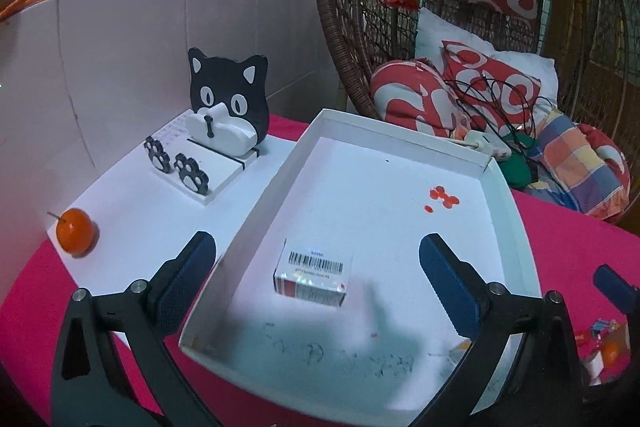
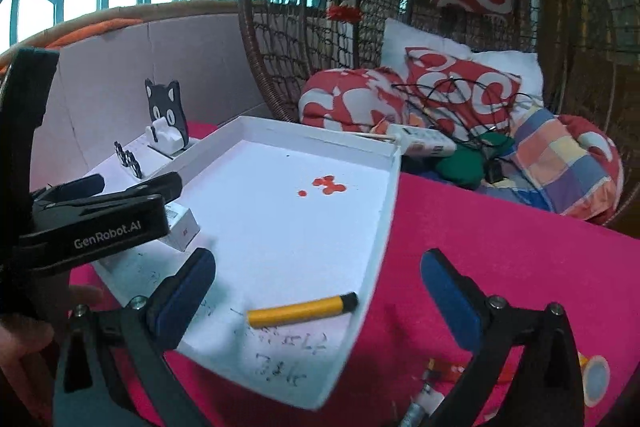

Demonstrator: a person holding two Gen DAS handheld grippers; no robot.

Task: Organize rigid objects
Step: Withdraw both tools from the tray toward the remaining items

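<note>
Pink cloth covers the table (image 2: 500,227). Both claws, left (image 1: 316,277) and right (image 2: 318,289), gape wide and hold nothing. Inside the white tray (image 2: 384,211), a small box (image 1: 312,277) and yellow marker (image 2: 302,310) seem sorted; bits by its near right corner (image 2: 440,375) remain. Mid-tray lies bare.

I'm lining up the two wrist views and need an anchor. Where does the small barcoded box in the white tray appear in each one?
Left wrist: the small box lies lower centre, on the tray floor between the open jaws.
Right wrist: the same box sits at left, half hidden behind the left gripper.
Shared landmark: the red stain on the white tray.
</note>
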